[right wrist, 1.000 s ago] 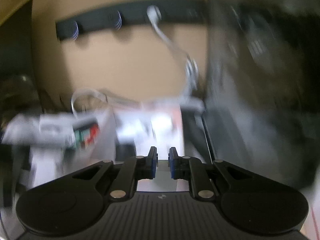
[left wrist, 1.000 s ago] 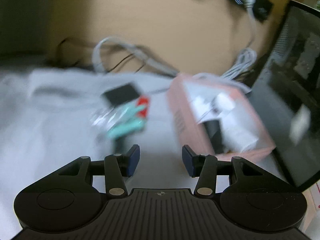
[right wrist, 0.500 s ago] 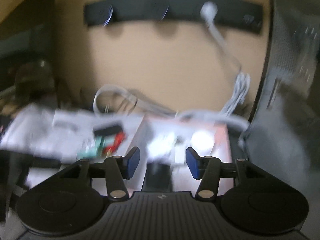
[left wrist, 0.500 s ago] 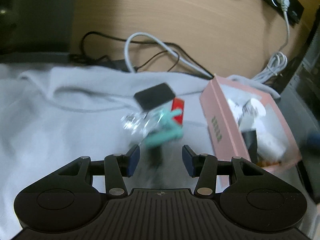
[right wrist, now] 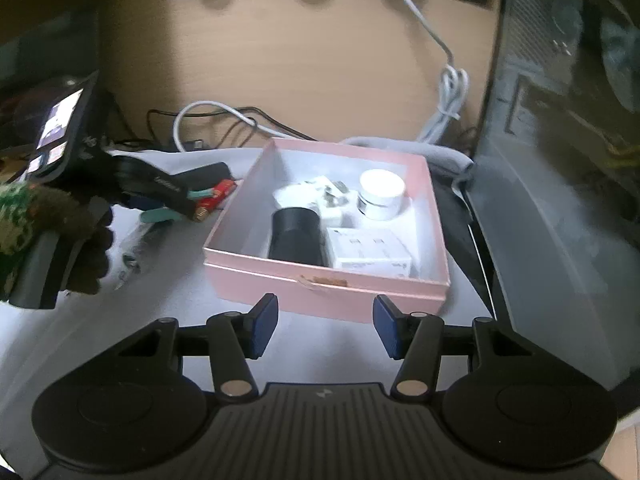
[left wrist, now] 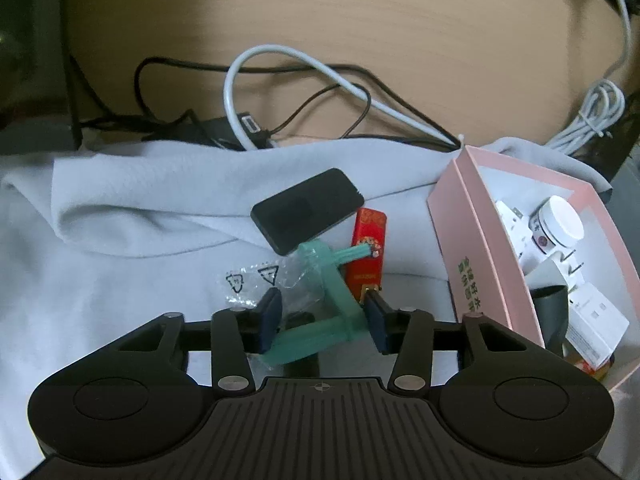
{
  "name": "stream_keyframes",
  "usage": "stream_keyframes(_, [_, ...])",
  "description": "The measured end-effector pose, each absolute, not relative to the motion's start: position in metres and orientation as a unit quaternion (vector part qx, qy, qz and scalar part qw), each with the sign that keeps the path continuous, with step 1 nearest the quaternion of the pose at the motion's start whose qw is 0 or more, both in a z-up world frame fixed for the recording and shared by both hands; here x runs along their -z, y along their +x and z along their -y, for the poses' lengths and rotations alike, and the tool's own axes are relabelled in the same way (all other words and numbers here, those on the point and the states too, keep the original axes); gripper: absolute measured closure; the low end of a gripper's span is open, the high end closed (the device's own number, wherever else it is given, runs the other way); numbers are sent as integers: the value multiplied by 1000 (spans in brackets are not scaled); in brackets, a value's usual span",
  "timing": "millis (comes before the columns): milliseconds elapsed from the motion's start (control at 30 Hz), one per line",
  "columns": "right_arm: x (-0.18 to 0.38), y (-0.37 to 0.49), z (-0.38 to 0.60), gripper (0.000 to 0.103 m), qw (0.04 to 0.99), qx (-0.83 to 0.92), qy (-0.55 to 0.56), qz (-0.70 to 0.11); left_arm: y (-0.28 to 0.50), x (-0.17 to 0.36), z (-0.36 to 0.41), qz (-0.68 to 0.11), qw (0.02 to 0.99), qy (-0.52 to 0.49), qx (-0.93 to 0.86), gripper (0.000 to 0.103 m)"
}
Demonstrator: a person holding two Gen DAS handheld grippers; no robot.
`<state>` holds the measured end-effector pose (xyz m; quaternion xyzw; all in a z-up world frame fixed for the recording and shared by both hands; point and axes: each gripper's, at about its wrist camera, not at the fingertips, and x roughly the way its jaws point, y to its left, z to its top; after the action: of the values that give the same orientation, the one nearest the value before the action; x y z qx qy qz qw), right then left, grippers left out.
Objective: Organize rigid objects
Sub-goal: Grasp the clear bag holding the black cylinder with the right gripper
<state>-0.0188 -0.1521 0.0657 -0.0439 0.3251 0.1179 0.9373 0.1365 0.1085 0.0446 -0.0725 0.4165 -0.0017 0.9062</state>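
Note:
A teal plastic piece point(left wrist: 332, 300) lies on the grey cloth point(left wrist: 120, 240) between the fingers of my left gripper point(left wrist: 322, 322), whose jaws are closing on it; a firm press does not show. Beside it are a clear plastic bag point(left wrist: 256, 280), a red lighter-like box point(left wrist: 367, 248) and a black slab point(left wrist: 306, 210). My right gripper point(right wrist: 324, 328) stands open and empty just in front of the pink box point(right wrist: 320, 284). The box holds a black cylinder point(right wrist: 295, 238), a white jar point(right wrist: 380, 194), a white plug point(right wrist: 316, 196) and a white carton point(right wrist: 370, 256).
Black and white cables point(left wrist: 320, 76) loop along the wooden wall behind the cloth. A dark computer case point(right wrist: 560, 160) stands right of the box. A gloved hand point(right wrist: 86, 248) holds the left gripper beside a lit screen point(right wrist: 56, 128).
My left gripper moved forward onto the teal piece and its fingers narrowed around it. My right gripper opened from shut and dropped towards the pink box.

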Motion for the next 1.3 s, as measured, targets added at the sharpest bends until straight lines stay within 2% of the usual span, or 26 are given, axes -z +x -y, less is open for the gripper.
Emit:
stream_keyframes(133, [-65,-14,149,51,936,-119,-43,-329,122,-52,-115,-393,918,-59,13,81])
stream_keyframes(500, [-71,1,77,51,921,-214,-85,-314,59,-50,-157,-400,916,-34,-3,84])
stream_keyframes(700, [-70,9,29,51,905,-271,-103,-312,23,-40,-197,-416,905,-64,-58,85])
stream_keyframes(967, [-43,45,-27,48,870,-320,-87,-364,-21,-42,-223,-419,896,-128,-78,85])
stream_keyframes(1033, [-32,56,-37,42,865,-316,-83,-380,-30,-44,-223,-415,896,-142,-72,84])
stream_keyframes(1167, [-13,66,-50,40,858,-313,-78,-399,-43,-48,-222,-408,898,-152,-61,83])
stream_keyframes(1200, [-13,65,-50,41,859,-315,-77,-397,-45,-49,-221,-407,899,-153,-58,83])
stream_keyframes(1267, [-14,62,-51,59,851,-334,-85,-396,-47,-49,-220,-408,898,-153,-53,83])
stream_keyframes(1300, [-15,59,-51,73,849,-337,-93,-396,-47,-48,-219,-410,898,-153,-49,83])
